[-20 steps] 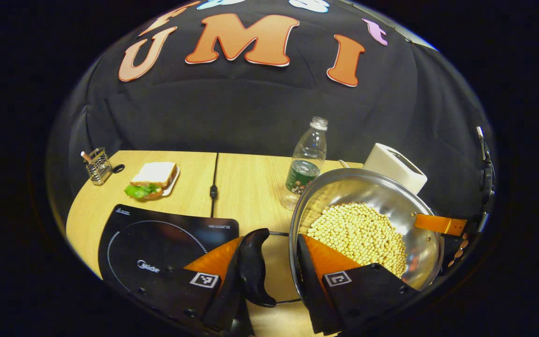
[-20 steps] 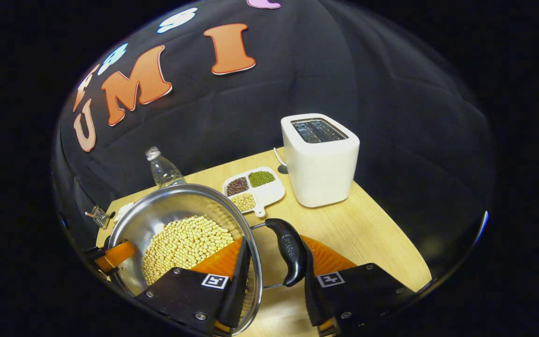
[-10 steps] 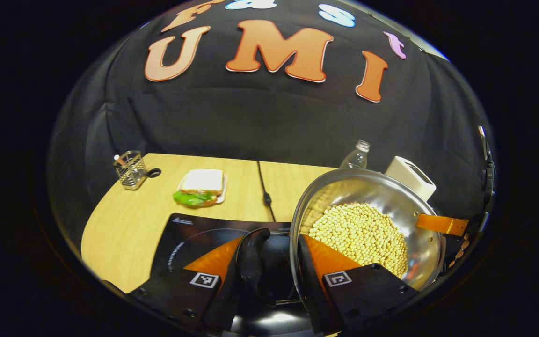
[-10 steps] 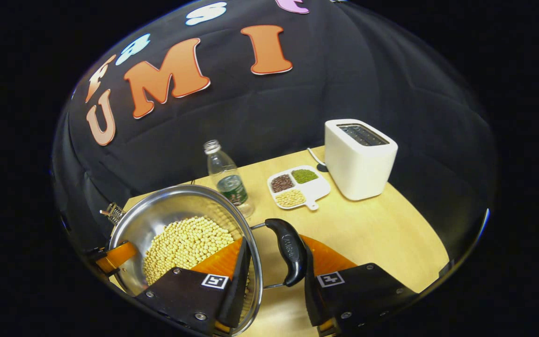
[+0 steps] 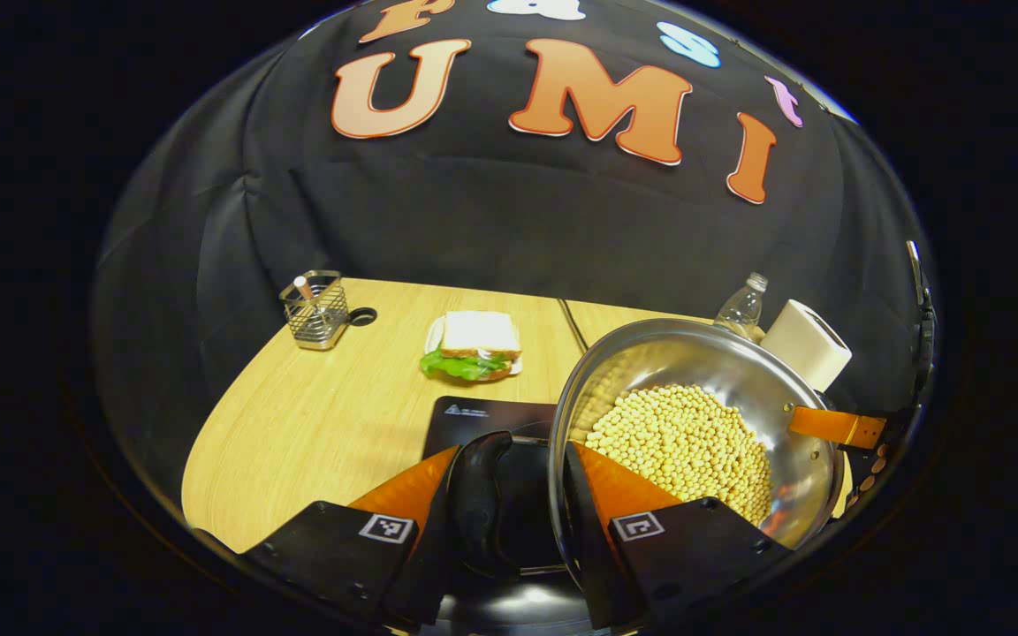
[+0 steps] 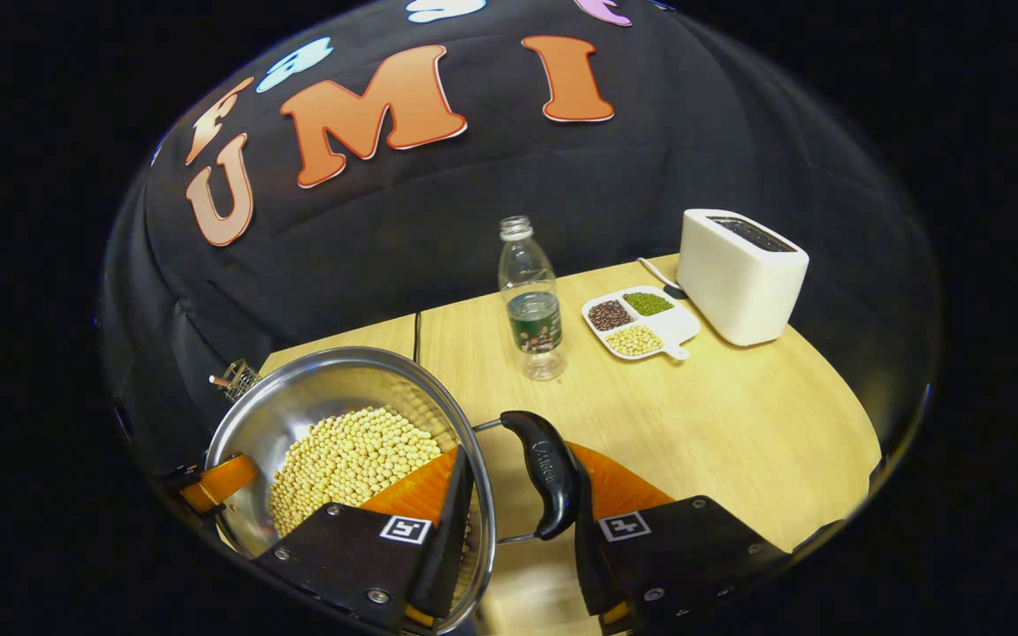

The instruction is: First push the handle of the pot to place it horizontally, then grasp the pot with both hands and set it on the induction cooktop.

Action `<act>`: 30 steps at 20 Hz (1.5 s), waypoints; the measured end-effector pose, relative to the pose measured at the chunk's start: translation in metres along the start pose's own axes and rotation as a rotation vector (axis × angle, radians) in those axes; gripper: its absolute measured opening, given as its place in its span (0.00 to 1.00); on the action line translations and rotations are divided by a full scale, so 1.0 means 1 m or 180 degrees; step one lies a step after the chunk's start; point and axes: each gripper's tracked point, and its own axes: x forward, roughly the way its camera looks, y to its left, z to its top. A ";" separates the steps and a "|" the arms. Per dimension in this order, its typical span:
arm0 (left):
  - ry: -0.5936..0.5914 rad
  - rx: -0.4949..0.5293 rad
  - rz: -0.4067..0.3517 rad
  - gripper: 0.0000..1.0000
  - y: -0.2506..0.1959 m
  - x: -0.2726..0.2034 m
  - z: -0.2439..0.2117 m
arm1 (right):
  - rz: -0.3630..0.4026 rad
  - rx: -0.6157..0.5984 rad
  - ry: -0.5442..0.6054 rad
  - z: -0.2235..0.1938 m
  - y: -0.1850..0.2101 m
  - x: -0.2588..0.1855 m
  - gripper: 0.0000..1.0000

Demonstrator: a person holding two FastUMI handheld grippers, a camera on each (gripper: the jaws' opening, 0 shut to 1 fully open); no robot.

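Steel rim and black side handle [image 5: 481, 499] sit pinched in my left gripper [image 5: 509, 521]; my right gripper [image 6: 522, 517] pinches the opposite black handle [image 6: 548, 473]. Between them the round steel pot of soybeans [image 5: 695, 415] hangs over the black induction cooktop [image 5: 482, 415] on the wooden surface [image 5: 332, 415].

left gripper [image 5: 518, 539] low at view bottom, fingers pointing fwd, one finger outside the pot handle [image 5: 482, 499], other inside the pot [image 5: 695, 415] rim, clamped across both. right gripper [image 6: 522, 530] same w/ far handle [image 6: 549, 473]: one finger inside rim, other outside handle, closed on them. both roughly level, facing each other.
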 end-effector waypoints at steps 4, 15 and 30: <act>0.0062 -0.0047 0.0034 0.67 0.032 0.007 -0.013 | 0.0023 -0.0025 0.0074 -0.021 0.028 0.008 0.54; 0.0239 -0.0054 0.0036 0.71 0.066 0.020 -0.040 | 0.0003 -0.0043 0.0163 -0.049 0.051 0.012 0.59; -0.1931 0.0210 0.0524 0.98 0.050 -0.229 0.190 | 0.0312 -0.0521 -0.1666 0.161 0.027 -0.216 0.94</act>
